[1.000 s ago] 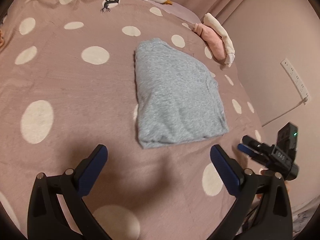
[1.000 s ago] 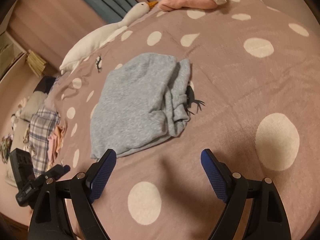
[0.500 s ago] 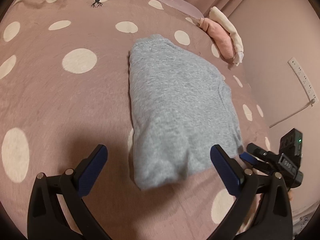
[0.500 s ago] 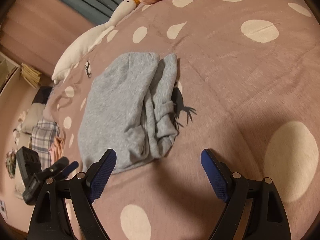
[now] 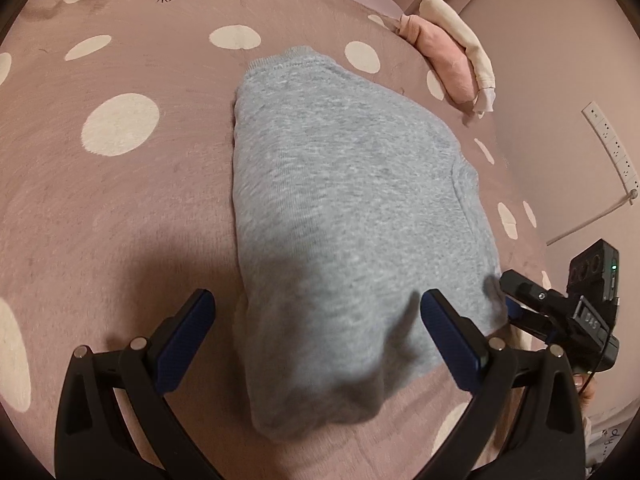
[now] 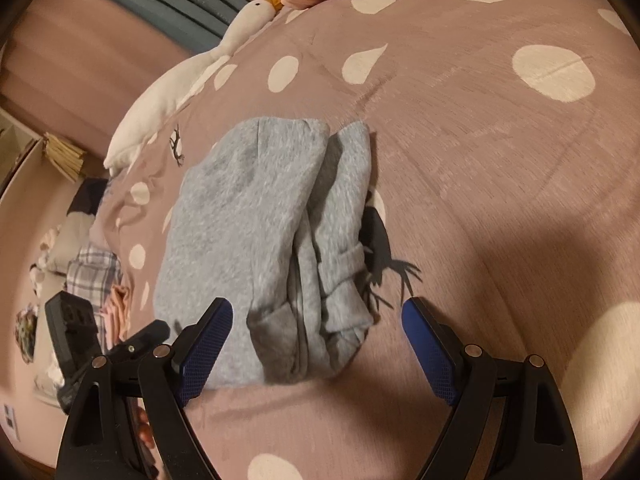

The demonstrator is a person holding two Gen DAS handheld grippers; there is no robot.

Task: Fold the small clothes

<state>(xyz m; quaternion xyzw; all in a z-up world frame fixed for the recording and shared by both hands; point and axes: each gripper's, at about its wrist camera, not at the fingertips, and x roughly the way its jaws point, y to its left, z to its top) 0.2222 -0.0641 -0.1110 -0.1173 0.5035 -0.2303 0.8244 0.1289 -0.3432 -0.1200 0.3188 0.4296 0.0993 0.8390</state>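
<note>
A folded grey sweatshirt (image 5: pixel 344 216) lies on the pink polka-dot bedspread (image 5: pixel 120 200). My left gripper (image 5: pixel 318 336) is open, its jaws astride the garment's near end, just above it. In the right wrist view the same garment (image 6: pixel 264 240) shows its layered folded edges, and my right gripper (image 6: pixel 316 344) is open with the near corner between its jaws. The right gripper also shows at the right edge of the left wrist view (image 5: pixel 560 312), beside the garment's corner. The left gripper shows at the left of the right wrist view (image 6: pixel 80 340).
A pink and cream folded pile (image 5: pixel 456 68) lies at the bed's far edge by the wall. A white goose plush (image 6: pixel 192 76) lies along the far side. Plaid and other clothes (image 6: pixel 92 276) lie heaped beyond the bed's left edge. A power strip (image 5: pixel 612 148) is on the wall.
Both grippers have moved forward and down to the grey garment, which now lies between each pair of jaws. Both stay open. The garment has not moved.
</note>
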